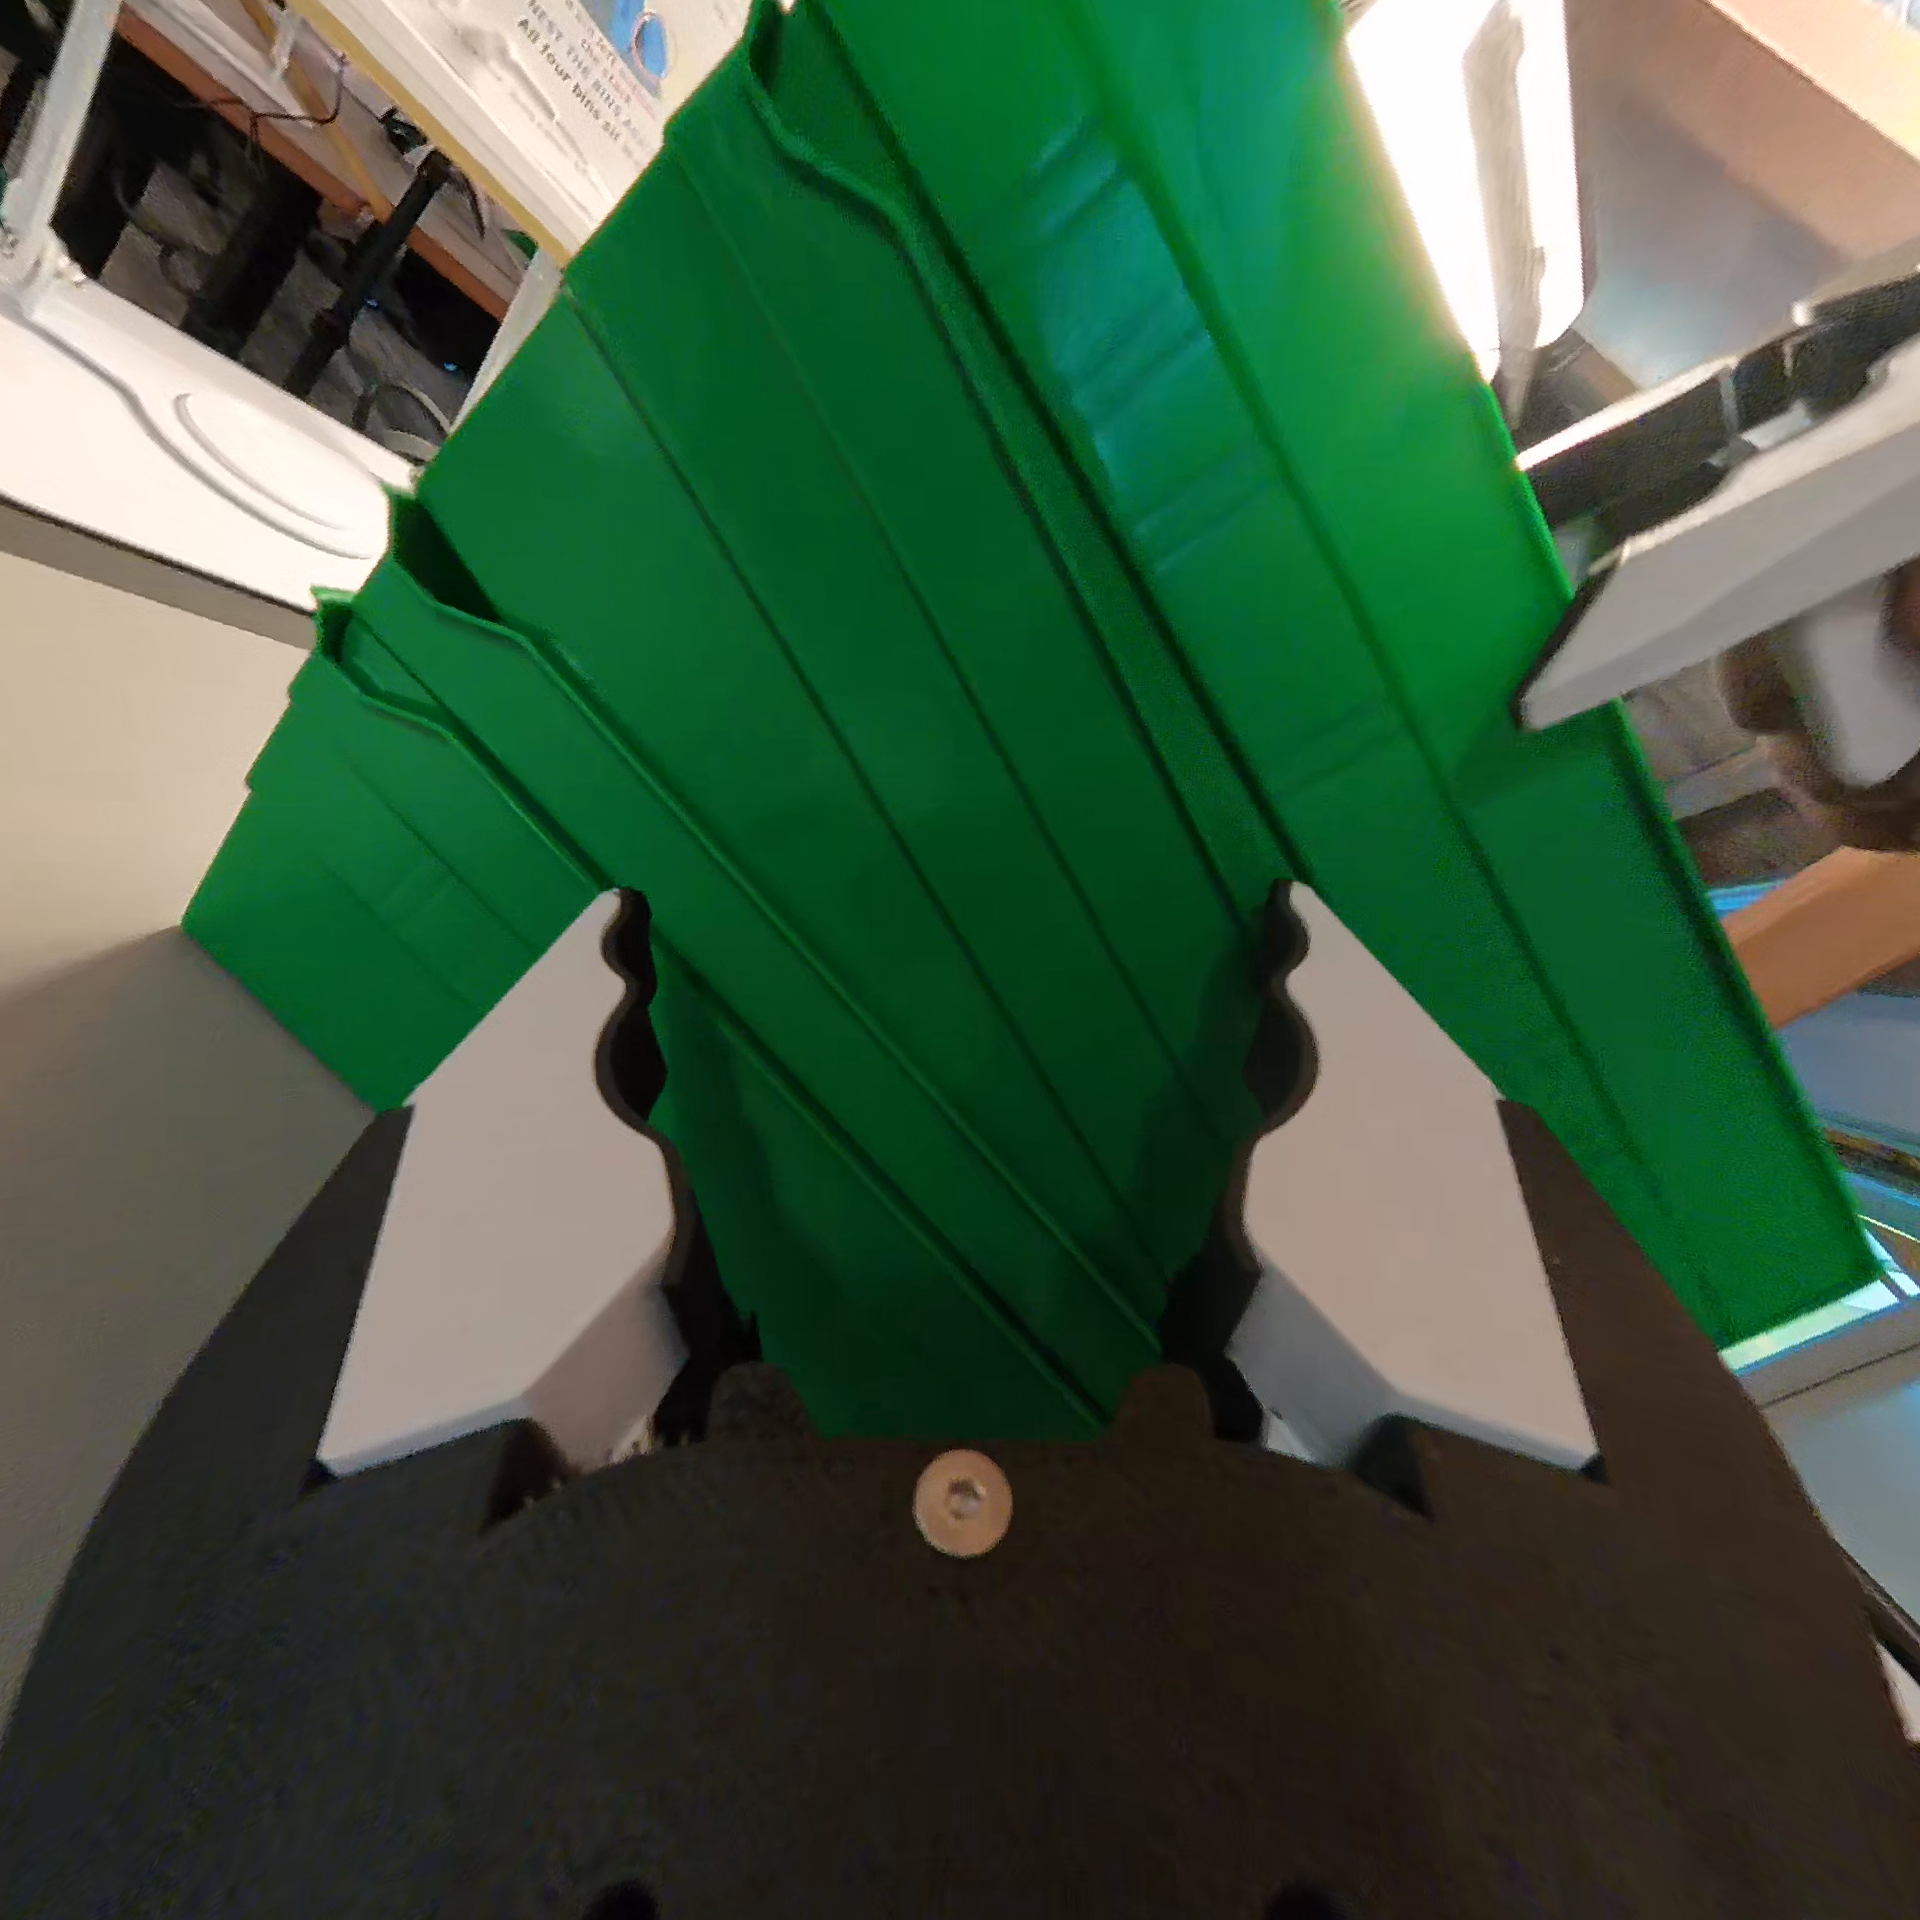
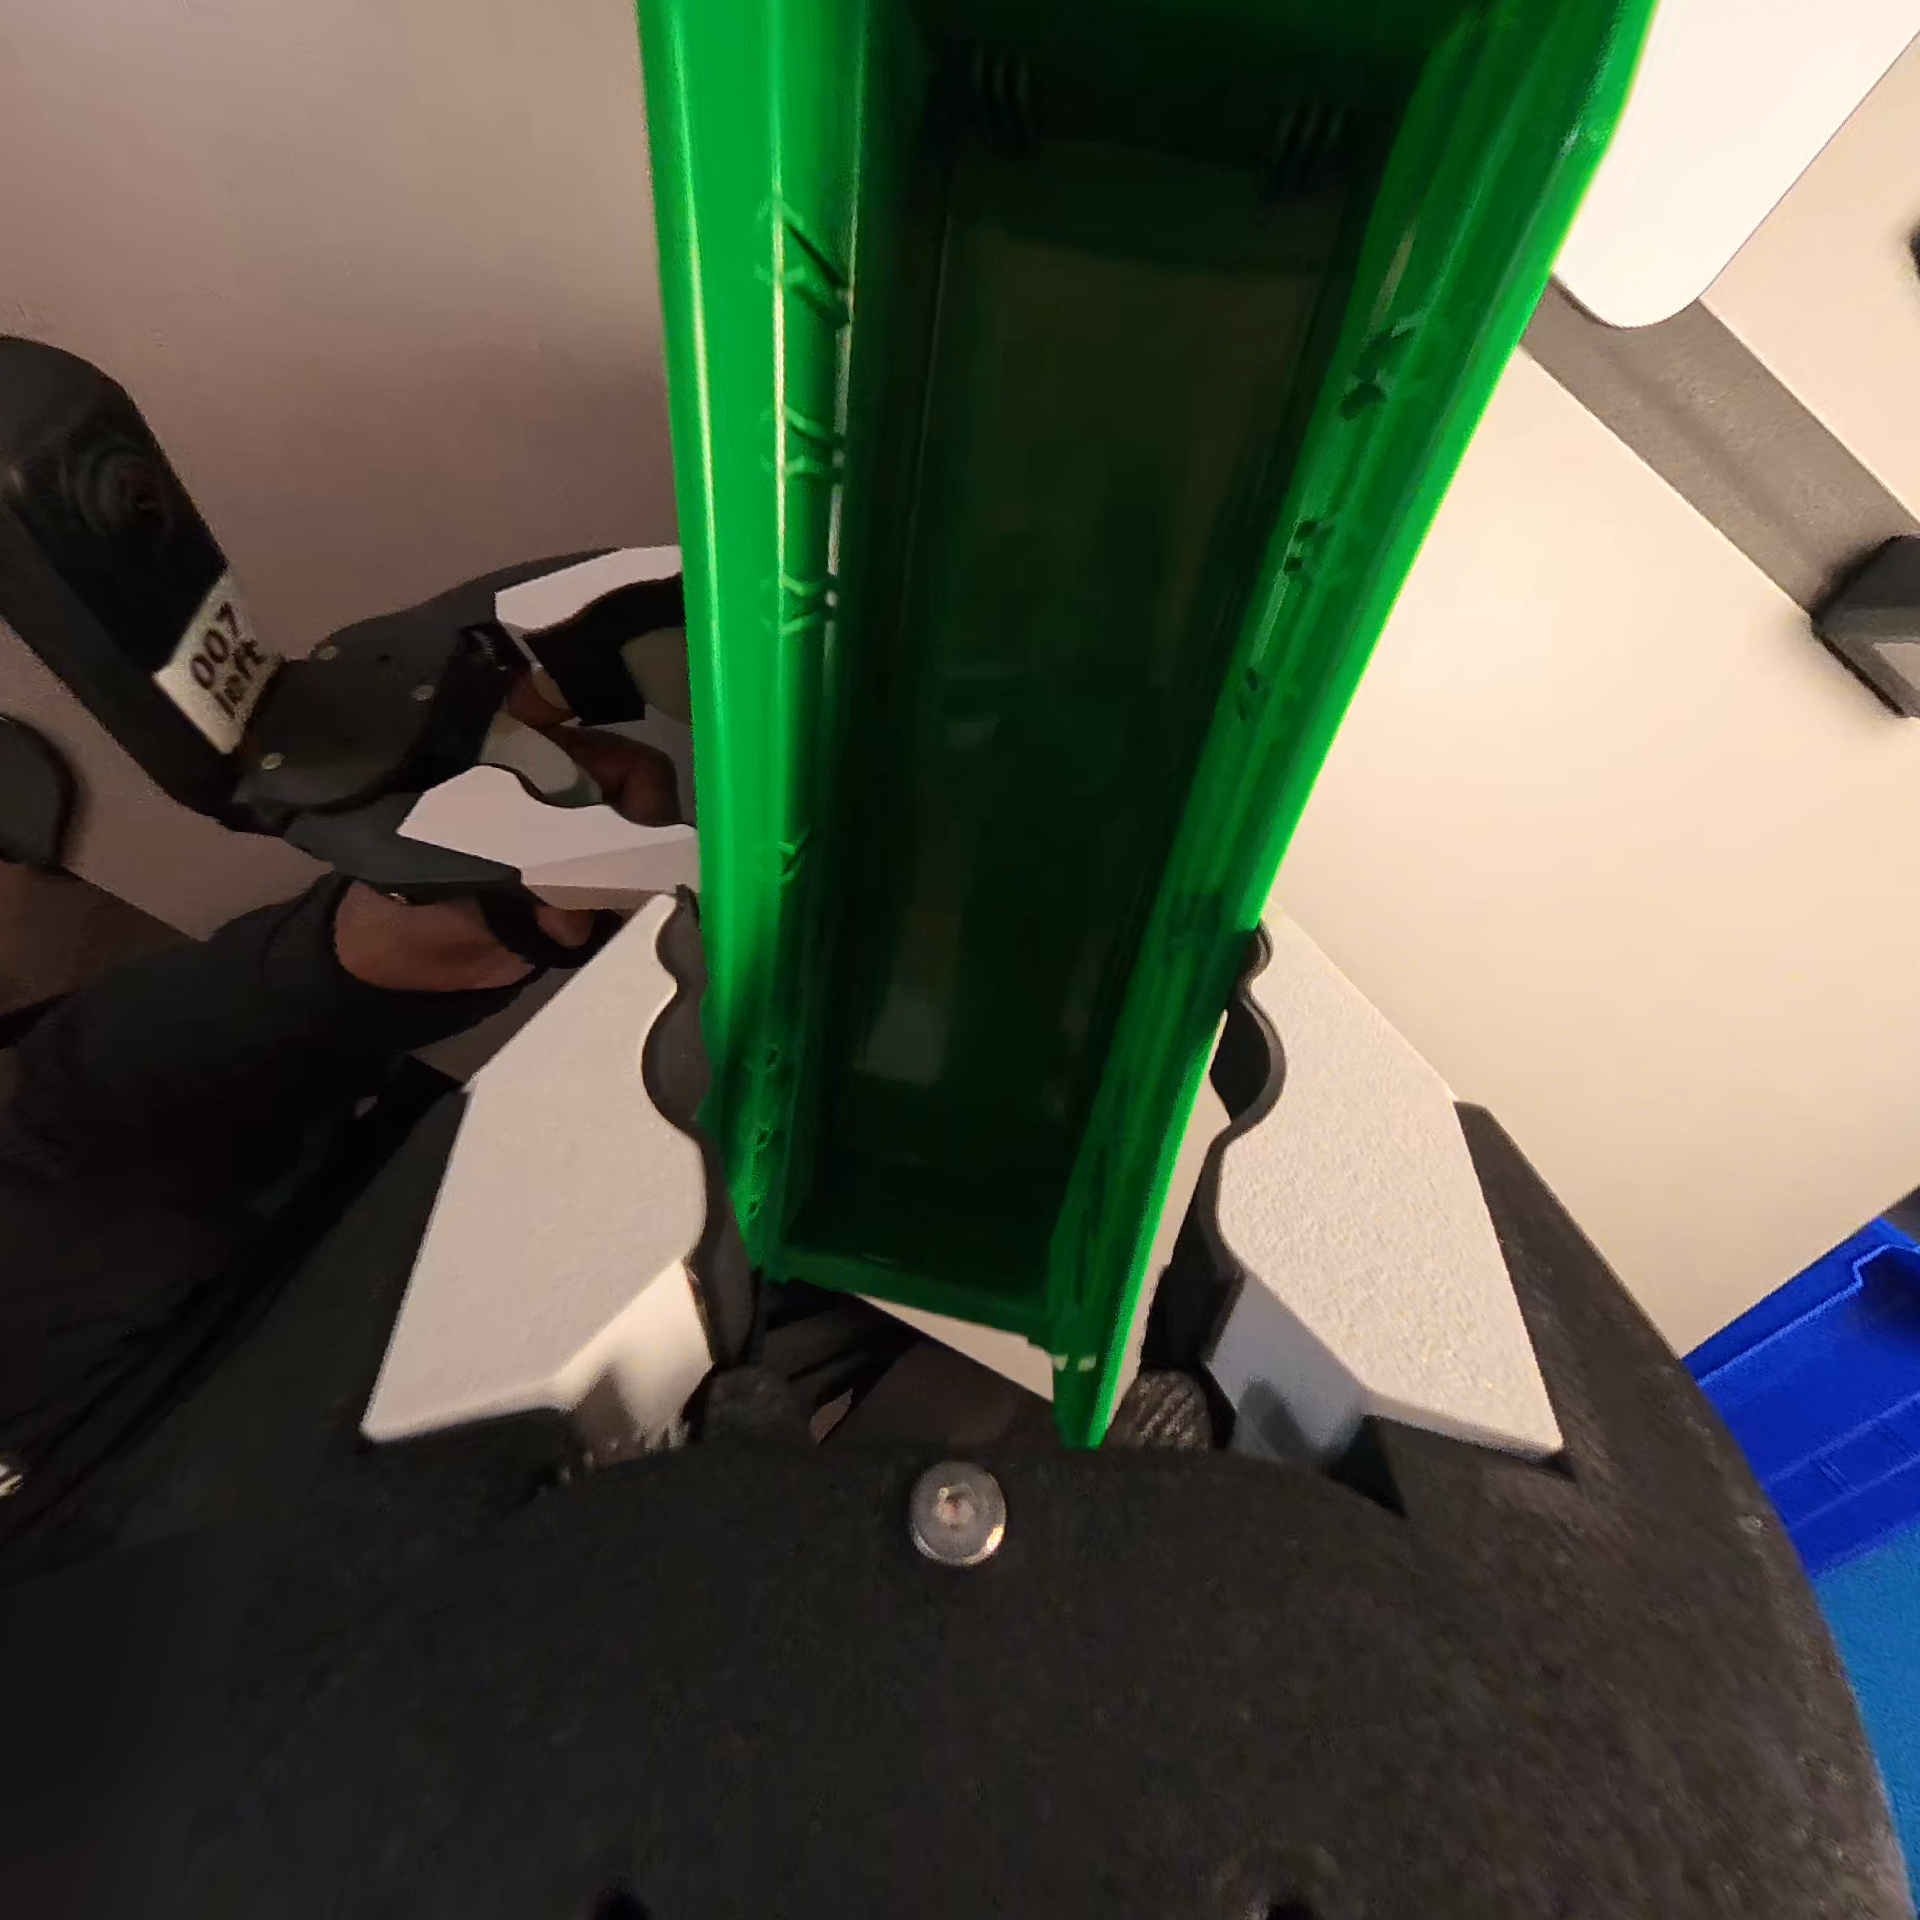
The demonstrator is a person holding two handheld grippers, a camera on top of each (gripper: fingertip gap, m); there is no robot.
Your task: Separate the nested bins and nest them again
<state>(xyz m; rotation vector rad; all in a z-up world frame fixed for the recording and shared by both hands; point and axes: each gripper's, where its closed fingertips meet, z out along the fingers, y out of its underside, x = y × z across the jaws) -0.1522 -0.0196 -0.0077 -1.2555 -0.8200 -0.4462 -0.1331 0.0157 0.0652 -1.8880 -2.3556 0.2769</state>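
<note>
- Over the pale tabletop [image 2: 1507, 790], the right gripper [image 2: 966, 925] is spread wide around one green bin [image 2: 1091, 675]. Its dark pads [image 2: 675, 1039] press on the bin's two long rims, and the open mouth faces the camera.
- The left gripper [image 1: 956, 899] is also spread wide, straddling the nested green bins [image 1: 831, 727]. Green runs right up to both pads [image 1: 629, 1018] with no gap showing, so I judge it clamped on that stack.
- The single bin leans away from the stack at its far end, like a fan opening. The near ends look close together.
- Risk: pulled at that angle, the bin may wedge against the one beneath and drag it along.
- Risk: the right grip is only on thin, glossy rims. A jerk could flex the walls and let the bin slide off the pads.
- Risk: if the left clamp eases, the whole stack may follow the pull or drop onto the tabletop.
- A blue bin [image 2: 1829, 1392] lies near the right gripper and could be struck by a wide swing.
- Hidden: the left gripper's fingertips disappear behind the green wall in the right wrist view.
- Unclear: how many bins are in the stack, whether it rests on the tabletop, and how near it is to any tabletop edge.
</note>
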